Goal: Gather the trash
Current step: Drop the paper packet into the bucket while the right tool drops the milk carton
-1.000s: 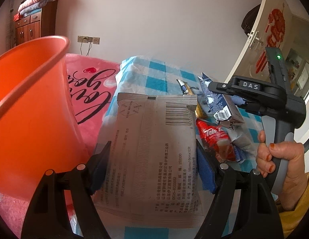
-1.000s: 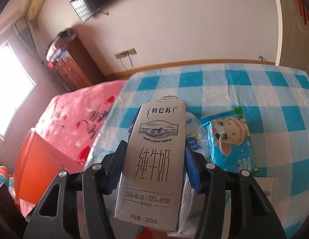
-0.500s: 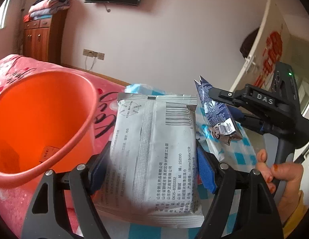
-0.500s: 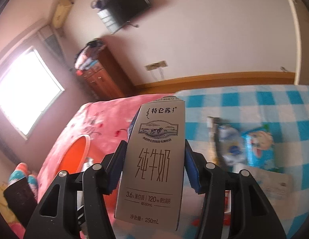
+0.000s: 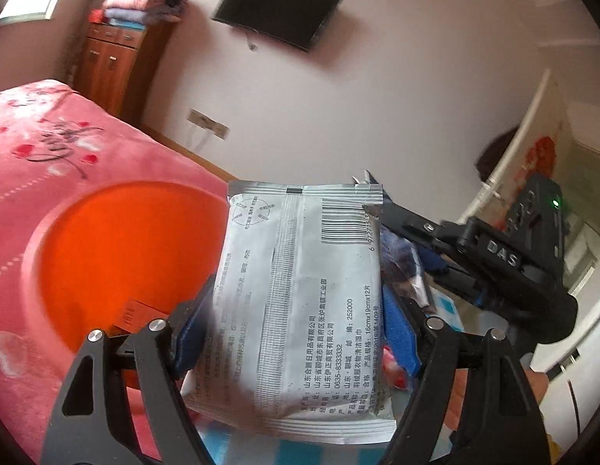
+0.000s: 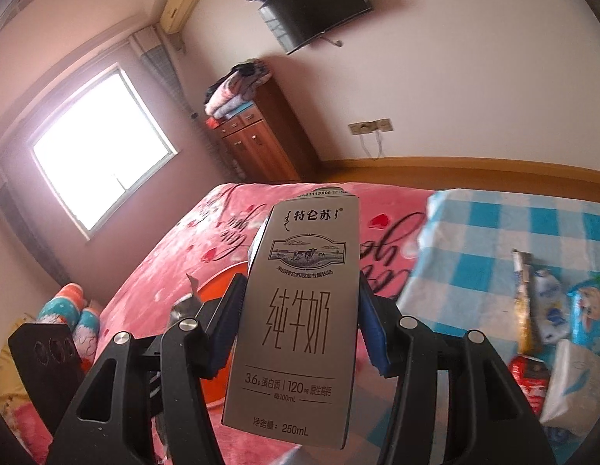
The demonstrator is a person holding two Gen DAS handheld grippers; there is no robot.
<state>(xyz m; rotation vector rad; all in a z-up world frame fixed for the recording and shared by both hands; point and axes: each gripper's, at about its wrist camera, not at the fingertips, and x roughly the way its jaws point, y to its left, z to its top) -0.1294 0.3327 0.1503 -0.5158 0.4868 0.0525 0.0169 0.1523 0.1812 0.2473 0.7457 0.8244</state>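
Trash in both grippers now! Your left gripper [image 5: 296, 333] is clamped across the silver wipes packet [image 5: 303, 302], blue pads pinching its two long edges, and the packet hangs in the air just in front of the orange bucket [image 5: 106, 255] that sits on the pink bed [image 5: 48, 155]. That packet looks soft and light, a crinkly foil that will likely bow or slide if you loosen at all, so keep the hold on the side seams. Your right gripper [image 6: 300, 329] squeezes the grey milk carton [image 6: 296, 321] at mid-height, upright, above the bed with the bucket rim [image 6: 218, 290] peeking out behind it. Carton looks stiffer, probably empty and light, and its flat sides suit the pads well. Both grippers tip downward toward the bucket, the right one showing at the edge of the left view [image 5: 493, 255]. More wrappers [image 6: 547, 310] wait on the checked table [image 6: 474, 271] to your right.
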